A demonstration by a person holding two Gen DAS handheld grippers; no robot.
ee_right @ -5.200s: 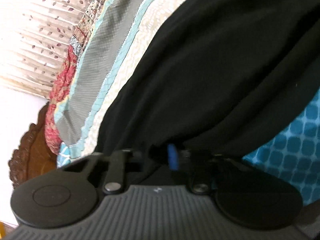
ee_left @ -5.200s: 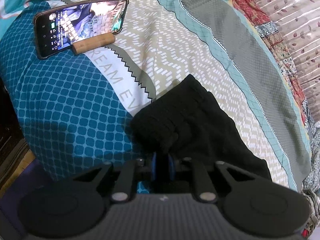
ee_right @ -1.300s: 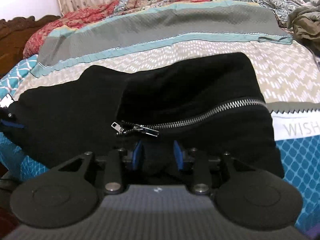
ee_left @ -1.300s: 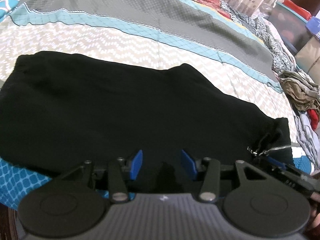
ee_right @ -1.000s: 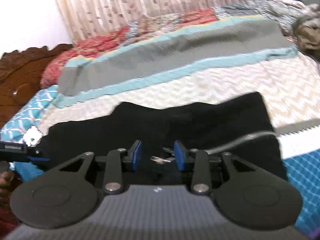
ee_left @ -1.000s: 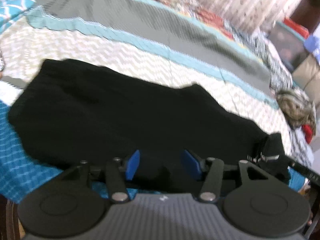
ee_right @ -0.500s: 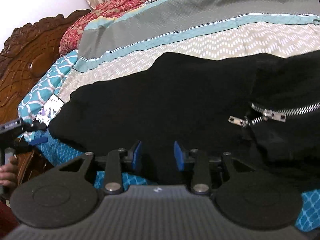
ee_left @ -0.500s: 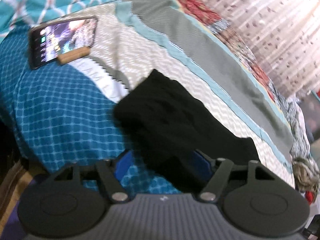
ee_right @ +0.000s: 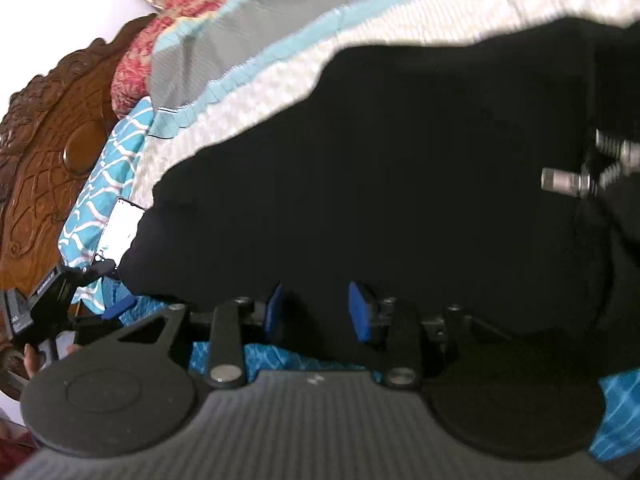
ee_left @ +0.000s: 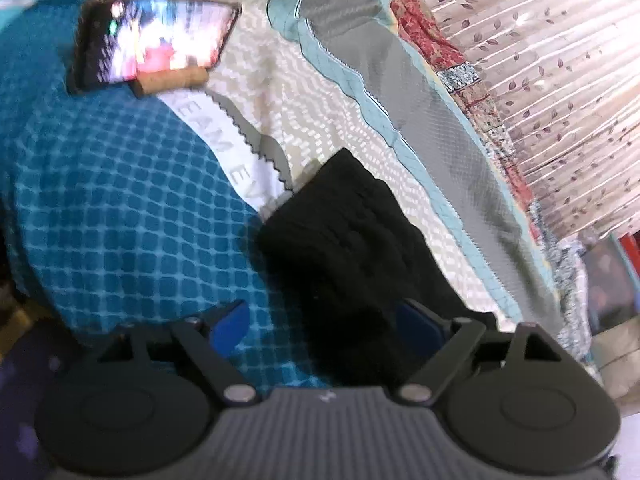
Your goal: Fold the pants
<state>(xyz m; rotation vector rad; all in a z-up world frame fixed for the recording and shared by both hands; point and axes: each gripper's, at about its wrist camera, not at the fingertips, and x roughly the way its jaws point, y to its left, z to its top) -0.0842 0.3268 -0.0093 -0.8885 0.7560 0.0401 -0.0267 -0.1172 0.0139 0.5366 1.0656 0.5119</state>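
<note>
The black pants (ee_left: 352, 256) lie flat on the patterned bedspread (ee_left: 120, 216), one end near the bed's front edge. My left gripper (ee_left: 324, 320) is open, its blue pads on either side of that end's near corner, not closed on it. In the right wrist view the pants (ee_right: 380, 184) fill most of the frame, with a silver zipper pull (ee_right: 564, 180) at the right. My right gripper (ee_right: 318, 312) is open at the pants' near edge. The left gripper (ee_right: 52, 292) shows at the far left there.
A phone (ee_left: 154, 40) with a lit screen leans on a cork stand (ee_left: 172, 80) at the bed's far left. A carved wooden headboard (ee_right: 52, 140) stands left. Curtains (ee_left: 560, 80) hang behind the bed. The bed's front edge drops off just below both grippers.
Both grippers, which had let go of the pants, have swung left along the near edge. The left gripper has opened wider and now straddles the pants' left end.
</note>
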